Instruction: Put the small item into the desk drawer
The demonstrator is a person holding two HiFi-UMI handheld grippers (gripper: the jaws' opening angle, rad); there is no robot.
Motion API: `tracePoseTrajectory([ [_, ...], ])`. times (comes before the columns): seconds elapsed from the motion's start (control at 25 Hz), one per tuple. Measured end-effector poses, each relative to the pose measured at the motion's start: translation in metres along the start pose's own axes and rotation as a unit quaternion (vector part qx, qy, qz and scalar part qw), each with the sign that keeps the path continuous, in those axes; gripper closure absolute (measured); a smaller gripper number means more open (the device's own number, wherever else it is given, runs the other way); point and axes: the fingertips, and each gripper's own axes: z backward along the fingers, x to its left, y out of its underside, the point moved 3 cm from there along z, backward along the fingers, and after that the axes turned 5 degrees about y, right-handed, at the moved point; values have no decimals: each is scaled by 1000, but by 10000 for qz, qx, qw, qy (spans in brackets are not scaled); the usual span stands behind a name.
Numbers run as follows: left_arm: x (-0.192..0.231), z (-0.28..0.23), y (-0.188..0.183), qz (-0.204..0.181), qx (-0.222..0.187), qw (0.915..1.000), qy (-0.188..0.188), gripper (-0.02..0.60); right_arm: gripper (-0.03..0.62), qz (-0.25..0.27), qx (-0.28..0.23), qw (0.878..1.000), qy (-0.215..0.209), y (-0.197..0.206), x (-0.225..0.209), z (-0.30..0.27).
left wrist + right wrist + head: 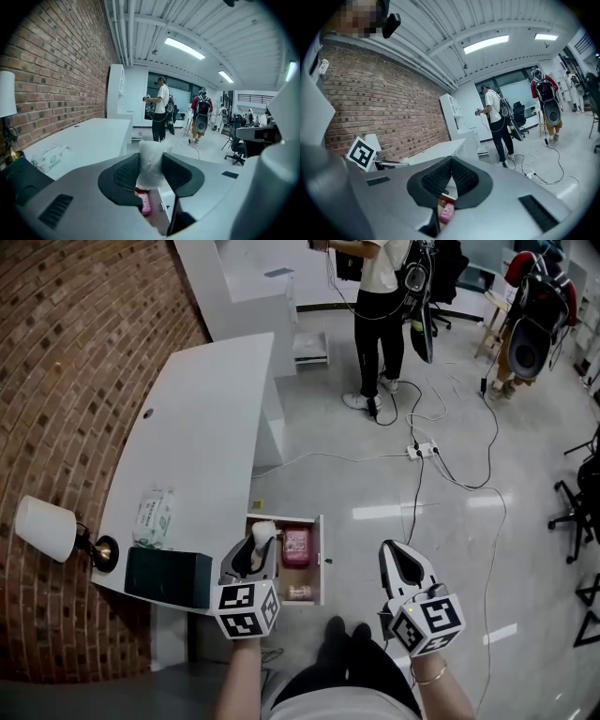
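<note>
My left gripper [261,542] is shut on a small white plastic-wrapped item [263,532] and holds it just above the open desk drawer [321,563]. In the left gripper view the white item [151,161] sits pinched between the two dark pads [123,176]. A pink packet [296,546] and a small bottle [299,592] lie in the drawer; the pink packet [145,204] shows below the jaws. My right gripper [406,570] hangs to the right of the drawer over the floor, shut with nothing in it; its pads [442,177] meet.
The white desk [202,437] carries a wipes pack [154,517], a dark box [169,577] and a lamp [47,529] by the brick wall. A person [380,315] stands on the floor ahead, with cables and a power strip [424,450] nearby. My legs [347,652] are below the drawer.
</note>
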Motion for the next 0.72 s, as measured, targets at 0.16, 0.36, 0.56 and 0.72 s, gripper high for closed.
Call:
tracePoseTrajectory([
  [0.16, 10, -25, 16, 103, 264, 9996, -26, 414, 586, -17, 125, 9999, -8, 9, -7, -21],
  [0.36, 20, -61, 34, 215, 622, 9978, -71, 414, 586, -88, 339, 9994, 13, 14, -20, -55],
  [0.56, 34, -102, 56, 293, 947, 9949, -187, 414, 586, -46, 470, 9986, -218, 25, -33, -96],
  [0.72, 48, -135, 78, 346, 1303, 9903, -332, 414, 586, -95, 682, 9970, -340, 36, -45, -131],
])
